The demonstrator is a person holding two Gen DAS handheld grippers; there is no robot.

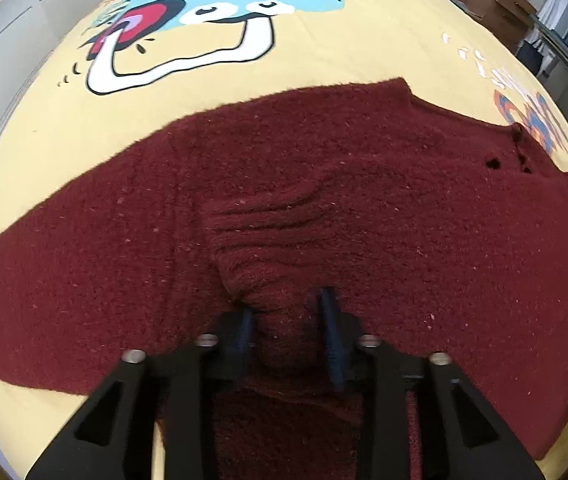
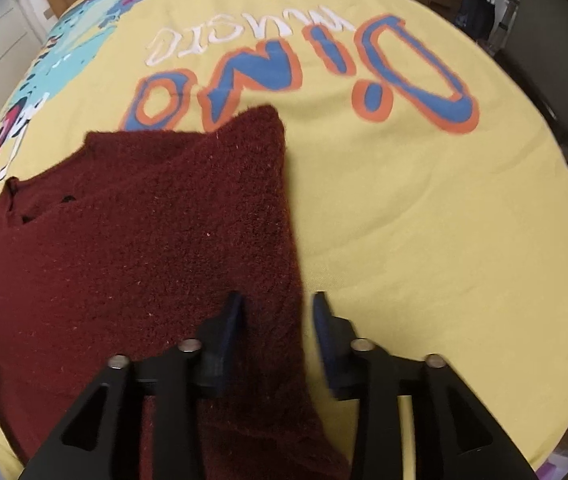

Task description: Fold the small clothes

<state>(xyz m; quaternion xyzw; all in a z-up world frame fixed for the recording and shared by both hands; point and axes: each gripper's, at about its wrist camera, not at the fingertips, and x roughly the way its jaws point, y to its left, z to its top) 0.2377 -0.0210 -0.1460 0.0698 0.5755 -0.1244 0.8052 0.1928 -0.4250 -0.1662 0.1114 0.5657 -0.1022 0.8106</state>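
Now both claws, left claw (image 1: 287, 312) and right claw (image 2: 278, 308), straddle the maroon sweater (image 1: 324, 200) (jaws apart).

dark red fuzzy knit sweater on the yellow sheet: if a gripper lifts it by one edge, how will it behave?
Probably floppy: the dark red fuzzy knit sweater already bunches into soft ridges ahead of the left gripper. Likely grippy rather than slippery, given its nubby pile. Its edge between the right gripper fingers would likely drape and drag across the yellow printed sheet, not lift flat.
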